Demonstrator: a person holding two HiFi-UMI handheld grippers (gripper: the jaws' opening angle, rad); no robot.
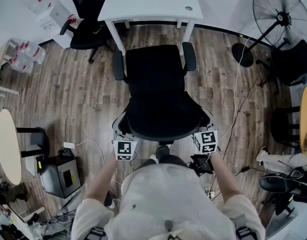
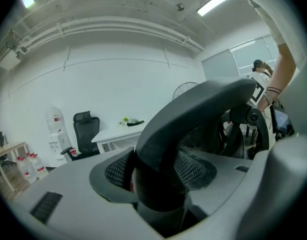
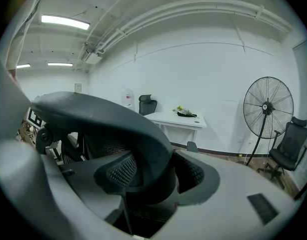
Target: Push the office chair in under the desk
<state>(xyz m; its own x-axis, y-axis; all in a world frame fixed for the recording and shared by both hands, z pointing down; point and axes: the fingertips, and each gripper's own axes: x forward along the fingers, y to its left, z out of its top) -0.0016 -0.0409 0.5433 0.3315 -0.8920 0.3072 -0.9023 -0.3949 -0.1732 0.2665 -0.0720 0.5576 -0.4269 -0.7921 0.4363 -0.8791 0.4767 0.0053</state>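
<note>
A black office chair stands on the wood floor facing the white desk, its seat just short of the desk's front edge. Its curved backrest is nearest me. My left gripper sits on the backrest's left end, my right gripper on its right end. In the left gripper view the black backrest rim fills the gap of the left gripper, pads against it. The right gripper holds the backrest rim the same way. The desk shows beyond.
A second black chair stands left of the desk. A standing fan and another chair are at the right. Cables trail on the floor. A black box and a round table are at the left.
</note>
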